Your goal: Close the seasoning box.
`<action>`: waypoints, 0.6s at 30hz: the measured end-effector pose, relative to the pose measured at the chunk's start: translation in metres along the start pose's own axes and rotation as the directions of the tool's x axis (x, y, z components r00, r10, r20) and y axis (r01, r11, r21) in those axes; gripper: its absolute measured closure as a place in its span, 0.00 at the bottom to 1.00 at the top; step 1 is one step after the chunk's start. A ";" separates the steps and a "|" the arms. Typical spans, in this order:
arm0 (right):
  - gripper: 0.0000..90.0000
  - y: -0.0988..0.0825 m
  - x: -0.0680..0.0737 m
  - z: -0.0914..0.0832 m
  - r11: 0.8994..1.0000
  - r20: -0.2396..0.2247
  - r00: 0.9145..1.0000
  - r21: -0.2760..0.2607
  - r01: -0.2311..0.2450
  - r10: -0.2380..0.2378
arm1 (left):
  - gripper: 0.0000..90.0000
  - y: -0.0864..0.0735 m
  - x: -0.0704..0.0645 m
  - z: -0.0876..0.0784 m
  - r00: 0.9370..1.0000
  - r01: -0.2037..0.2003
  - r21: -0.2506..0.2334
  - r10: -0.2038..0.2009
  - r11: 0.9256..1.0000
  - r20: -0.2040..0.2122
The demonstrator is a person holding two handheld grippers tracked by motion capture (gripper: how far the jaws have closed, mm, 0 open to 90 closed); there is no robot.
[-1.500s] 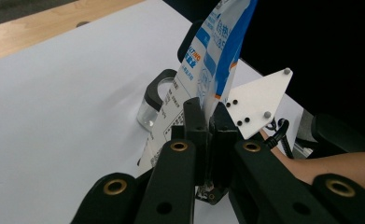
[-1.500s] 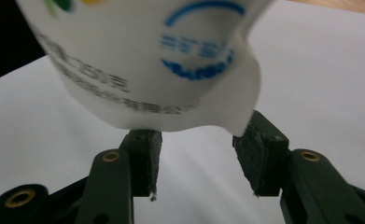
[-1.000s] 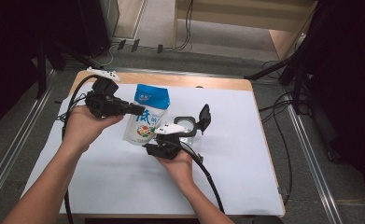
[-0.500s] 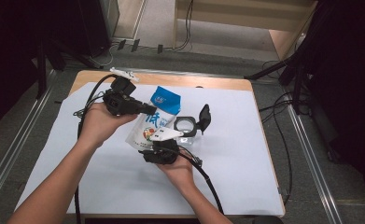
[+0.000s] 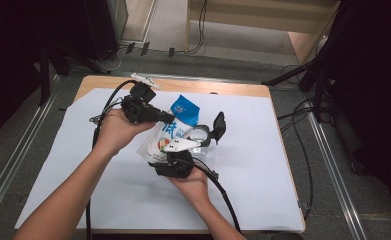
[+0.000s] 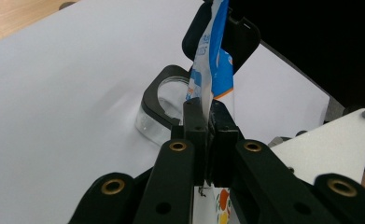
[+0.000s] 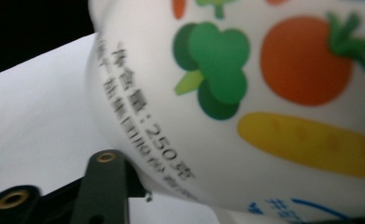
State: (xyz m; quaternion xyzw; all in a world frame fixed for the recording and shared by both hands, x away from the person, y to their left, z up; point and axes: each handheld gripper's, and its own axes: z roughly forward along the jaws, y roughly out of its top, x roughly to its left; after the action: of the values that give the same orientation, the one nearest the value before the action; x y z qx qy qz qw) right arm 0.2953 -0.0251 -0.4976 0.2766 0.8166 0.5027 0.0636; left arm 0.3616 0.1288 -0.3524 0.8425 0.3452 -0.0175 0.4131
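Note:
A white and blue pouch (image 5: 175, 127) printed with vegetables hangs tilted above the table between both grippers. My left gripper (image 5: 169, 118) is shut on the pouch's (image 6: 213, 56) thin blue top edge, its jaws (image 6: 207, 116) pinched together on the film. My right gripper (image 5: 159, 154) sits at the pouch's bulging bottom (image 7: 245, 93); one finger (image 7: 108, 172) presses against the bulge and the other is hidden behind it. A clear round container (image 5: 199, 134) with its black hinged lid (image 5: 218, 125) flipped open stands on the table just right of the pouch.
A white sheet (image 5: 263, 190) covers the wooden table (image 5: 223, 89). Cables trail from both grippers over the sheet. The container (image 6: 164, 107) lies close under the pouch's top end. Dark frames and floor cables surround the table.
The pouch has been lifted off the table and tilted, top end up. The left gripper moved right and closer to the right gripper, which stayed at the pouch's bottom.

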 end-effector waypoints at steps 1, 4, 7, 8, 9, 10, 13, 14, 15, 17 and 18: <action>0.54 0.000 0.000 0.000 1.000 0.000 1.000 0.001 0.002 -0.002 | 0.99 0.001 0.000 0.001 1.000 -0.002 0.006 0.002 1.000 -0.001; 0.56 -0.001 0.000 0.001 1.000 -0.008 1.000 -0.001 -0.019 0.019 | 0.99 0.002 -0.001 0.005 1.000 -0.003 0.014 0.003 1.000 -0.002; 0.56 -0.002 -0.002 0.000 0.999 -0.015 0.999 -0.003 -0.033 0.032 | 0.99 0.004 0.001 0.009 1.000 0.000 0.017 0.000 1.000 0.000; 0.56 -0.002 -0.002 -0.001 0.999 -0.016 0.999 -0.004 -0.035 0.035 | 0.99 0.005 0.001 0.010 1.000 0.000 0.018 0.000 1.000 0.002; 0.55 -0.002 -0.002 -0.001 0.999 -0.017 0.999 -0.004 -0.036 0.036 | 0.99 0.005 0.001 0.011 1.000 -0.005 0.021 0.005 1.000 0.002; 0.55 -0.002 -0.002 -0.001 0.999 -0.018 0.999 -0.003 -0.035 0.035 | 0.99 0.006 0.001 0.013 1.000 -0.004 0.017 0.004 1.000 -0.001; 0.54 -0.003 -0.003 -0.002 0.999 -0.019 0.999 0.003 -0.038 0.038 | 0.99 0.007 0.001 0.016 1.000 -0.006 0.029 0.006 1.000 -0.002; 0.54 -0.003 -0.004 -0.002 0.999 -0.015 0.999 0.008 -0.039 0.039 | 0.99 0.007 0.001 0.017 1.000 -0.006 0.029 0.006 1.000 -0.001; 0.56 -0.003 -0.004 -0.002 0.999 -0.015 0.999 0.009 -0.044 0.044 | 0.99 0.008 0.001 0.018 1.000 -0.004 0.034 0.004 0.999 -0.003; 0.62 -0.003 -0.005 -0.003 0.998 -0.013 0.998 0.005 -0.059 0.059 | 0.99 0.008 0.002 0.020 1.000 -0.005 0.034 0.005 0.999 0.000; 0.63 -0.004 -0.006 -0.004 0.998 -0.019 0.998 0.001 -0.067 0.067 | 0.99 0.008 0.002 0.021 1.000 -0.006 0.035 0.006 0.999 -0.002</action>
State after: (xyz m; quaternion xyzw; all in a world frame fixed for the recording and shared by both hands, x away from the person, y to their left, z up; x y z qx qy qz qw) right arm 0.2973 -0.0325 -0.4999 0.2987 0.8075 0.5072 0.0389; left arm 0.3732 0.1114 -0.3609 0.8507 0.3427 -0.0214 0.3980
